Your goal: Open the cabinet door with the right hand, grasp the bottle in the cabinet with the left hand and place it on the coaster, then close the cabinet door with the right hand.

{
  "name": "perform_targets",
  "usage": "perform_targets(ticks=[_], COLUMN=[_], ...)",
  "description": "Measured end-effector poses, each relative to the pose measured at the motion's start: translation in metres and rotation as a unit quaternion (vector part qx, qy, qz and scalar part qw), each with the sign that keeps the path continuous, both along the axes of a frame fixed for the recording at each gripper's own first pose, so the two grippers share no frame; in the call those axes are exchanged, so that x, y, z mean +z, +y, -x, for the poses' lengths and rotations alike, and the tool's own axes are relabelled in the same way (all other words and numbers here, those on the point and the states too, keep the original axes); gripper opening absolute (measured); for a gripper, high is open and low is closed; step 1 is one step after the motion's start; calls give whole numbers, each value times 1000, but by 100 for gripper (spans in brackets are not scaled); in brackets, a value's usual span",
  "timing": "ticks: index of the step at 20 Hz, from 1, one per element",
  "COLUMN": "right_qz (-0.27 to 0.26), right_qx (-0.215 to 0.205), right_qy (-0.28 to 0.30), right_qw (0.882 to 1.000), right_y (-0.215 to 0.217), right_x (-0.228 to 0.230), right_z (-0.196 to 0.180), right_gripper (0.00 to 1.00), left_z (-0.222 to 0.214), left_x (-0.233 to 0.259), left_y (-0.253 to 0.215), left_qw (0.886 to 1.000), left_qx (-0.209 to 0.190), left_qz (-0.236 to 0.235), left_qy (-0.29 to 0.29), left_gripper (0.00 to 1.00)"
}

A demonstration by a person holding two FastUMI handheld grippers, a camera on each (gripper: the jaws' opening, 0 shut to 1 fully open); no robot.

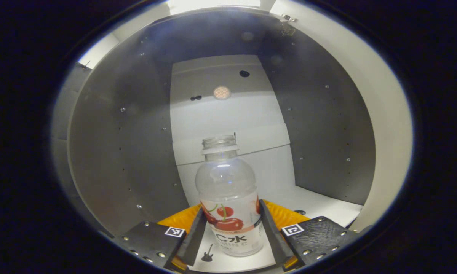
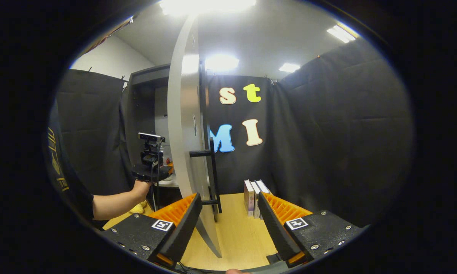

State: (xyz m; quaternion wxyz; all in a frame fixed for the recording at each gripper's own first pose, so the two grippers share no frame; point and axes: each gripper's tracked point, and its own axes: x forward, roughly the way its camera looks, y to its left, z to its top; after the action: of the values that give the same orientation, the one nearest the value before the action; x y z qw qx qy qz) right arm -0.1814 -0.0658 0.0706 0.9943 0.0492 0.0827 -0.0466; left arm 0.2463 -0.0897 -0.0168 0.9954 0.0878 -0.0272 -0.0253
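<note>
Straddling the bottle (image 1: 230, 205) inside the cabinet (image 1: 129, 133), the left gripper (image 1: 231, 238) is standing spread, its fingers (image 1: 193, 238) looking just clear of the label. Closing off-centre could be tipping the light, capless bottle, which is standing upright, clear-bodied with a cherry label. Beside the open door (image 2: 182, 125), the right gripper (image 2: 228, 228) is hanging released, grasping nothing.

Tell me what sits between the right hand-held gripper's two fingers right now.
In the right gripper view, the open cabinet door's edge stands between the right hand-held gripper's spread fingers, with its black handle just beyond; neither finger visibly presses it.
</note>
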Motion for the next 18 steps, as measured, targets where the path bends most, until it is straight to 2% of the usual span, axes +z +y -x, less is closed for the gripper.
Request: perform_targets(ticks=[2, 3, 4, 6, 7, 8, 12, 13, 17, 18], right_qz=[12, 13, 11, 7, 7, 6, 12, 12, 7, 10], right_qx=[3, 5, 9, 11, 8, 6, 2, 4, 13, 12], right_qy=[-1, -6, -11, -17, -18, -20, -26, -27, -15, -6], right_qw=[1000, 1000, 1000, 1000, 1000, 1000, 1000, 1000, 1000, 1000], right_y=[1, 1, 1, -2, -7, -10, -26, -29, -46, -55], right_x=[1, 4, 6, 7, 7, 6, 0, -2, -22, -31], right_z=[2, 2, 3, 5, 7, 8, 16, 18, 25, 26], right_gripper=[92, 92, 92, 92, 92, 92, 92, 92, 92, 92], left_z=[3, 10, 15, 22, 25, 28, 40, 41, 43, 43], left_x=[3, 8, 11, 22, 26, 29, 42, 43, 47, 45], left_y=[-5, -7, -7, -5, -6, -7, -3, -4, -8, -6], left_qw=[1000, 1000, 1000, 1000, 999, 999, 999, 999, 999, 999], left_qx=[-10, -14, -14, -12, -14, -20, -16, -14, 6, 12], left_qz=[7, 13, 15, 22, 25, 25, 27, 23, 18, 20], left_qy=[-3, -5, -7, -18, -23, -23, -27, -28, -33, -37], left_gripper=[71, 71, 77, 65, 71, 65, 65, 76, 65, 77])
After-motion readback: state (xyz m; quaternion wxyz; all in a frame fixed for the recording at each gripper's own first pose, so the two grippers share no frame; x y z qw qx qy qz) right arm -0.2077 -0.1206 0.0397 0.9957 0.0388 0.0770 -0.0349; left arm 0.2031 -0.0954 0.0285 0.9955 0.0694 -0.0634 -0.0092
